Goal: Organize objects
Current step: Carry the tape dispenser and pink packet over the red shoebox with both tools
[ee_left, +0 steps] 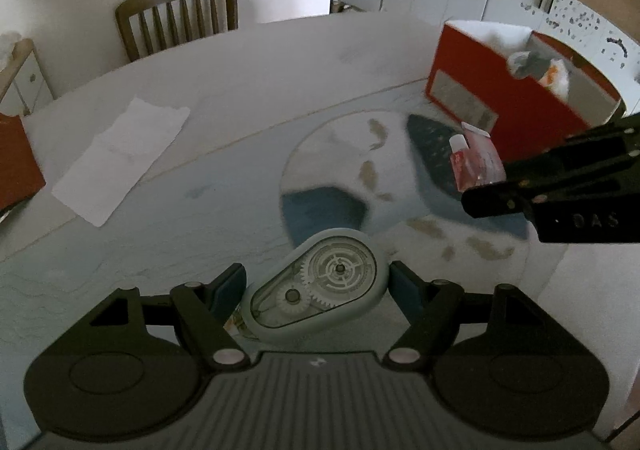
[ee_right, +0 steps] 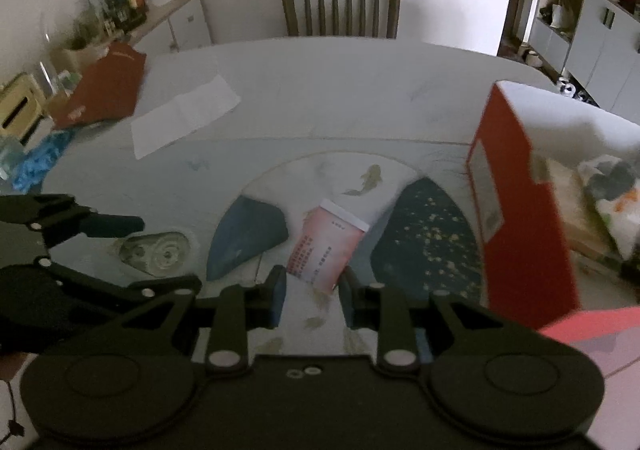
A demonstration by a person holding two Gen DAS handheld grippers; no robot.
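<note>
From the left wrist, the left claw (ee_left: 316, 290) grasps a pale green correction-tape dispenser (ee_left: 320, 284), its blue pads pressed on either side, the clear gear window facing up. It hangs above the desk (ee_left: 248, 89), whose mat (ee_left: 160, 209) is printed with fish. A white paper sheet (ee_left: 120, 161) lies at left, a wooden chair (ee_left: 180, 13) stands beyond it. At right the right claw (ee_left: 496, 185) is clenched on a pink tube (ee_left: 474, 163), just beside the open red box (ee_left: 516, 89).

From the right wrist, the right claw (ee_right: 314, 290) pinches the tube's (ee_right: 326, 246) lower end, its flat white end pointing away. The red box (ee_right: 524, 209) stands close at right, with blurred items inside. At left the left claw (ee_right: 132, 238) carries the dispenser (ee_right: 154, 252).
</note>
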